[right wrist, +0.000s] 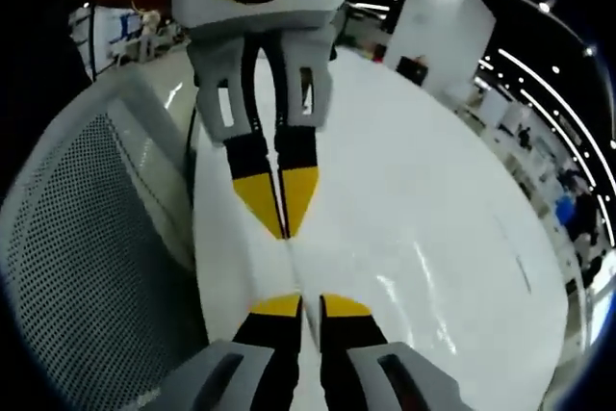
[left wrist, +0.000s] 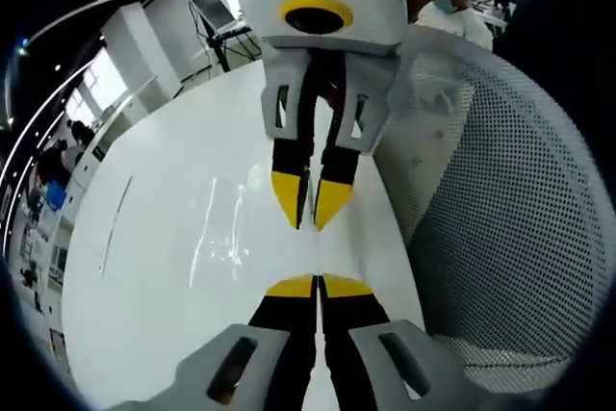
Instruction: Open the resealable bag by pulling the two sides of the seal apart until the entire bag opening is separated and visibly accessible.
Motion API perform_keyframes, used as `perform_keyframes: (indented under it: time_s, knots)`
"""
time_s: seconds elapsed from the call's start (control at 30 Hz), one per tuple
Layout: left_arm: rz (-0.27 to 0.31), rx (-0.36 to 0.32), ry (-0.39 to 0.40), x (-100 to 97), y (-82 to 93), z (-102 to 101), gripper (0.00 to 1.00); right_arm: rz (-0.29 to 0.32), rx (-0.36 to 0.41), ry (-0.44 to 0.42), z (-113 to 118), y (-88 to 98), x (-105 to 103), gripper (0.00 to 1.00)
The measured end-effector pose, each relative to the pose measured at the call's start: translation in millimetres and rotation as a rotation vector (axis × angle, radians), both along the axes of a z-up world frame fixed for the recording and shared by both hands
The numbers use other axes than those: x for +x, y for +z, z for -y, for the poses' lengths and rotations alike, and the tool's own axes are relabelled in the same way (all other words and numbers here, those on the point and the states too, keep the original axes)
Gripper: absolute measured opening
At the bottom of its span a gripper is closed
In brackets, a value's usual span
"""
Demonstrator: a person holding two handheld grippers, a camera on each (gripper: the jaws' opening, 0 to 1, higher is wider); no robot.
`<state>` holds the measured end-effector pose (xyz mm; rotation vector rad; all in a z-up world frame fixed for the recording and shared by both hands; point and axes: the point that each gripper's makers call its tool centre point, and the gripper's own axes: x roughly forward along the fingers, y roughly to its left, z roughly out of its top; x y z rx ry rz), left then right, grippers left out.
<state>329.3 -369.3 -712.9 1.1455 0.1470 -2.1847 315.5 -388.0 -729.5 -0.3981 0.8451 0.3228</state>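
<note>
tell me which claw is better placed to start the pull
Left, narrowly. The left claw looks fully shut, while the right claw shows a sliver between its yellow tips, so I cannot tell whether it grips firmly. They meet tip to tip over the glossy white table, otherwise evenly placed.

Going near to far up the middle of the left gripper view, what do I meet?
Left gripper, jaws closed → a short stretch of clear bag over the white table → right gripper, tips pointing back and pinched shut → background room. Whether either pinches the bag seal is unclear.
</note>
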Motion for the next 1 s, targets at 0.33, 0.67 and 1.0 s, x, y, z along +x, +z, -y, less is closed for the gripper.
perform_keyframes:
  time_s: [0.33,0.67,1.0]
  knots:
    - [-0.022,-0.006,0.027,0.2,2.9,0,0.00,-0.018,-0.063,0.082,-5,-1.8,-4,0.00]
    - [-0.062,-0.032,0.049,-1.9,2.4,2,0.00,-0.038,-0.091,0.146,-7,-3.0,-10,0.00]
    - [-0.064,-0.035,0.025,-6.5,6.2,1,0.08,-0.049,-0.099,0.169,-14,-4.1,-12,0.00]
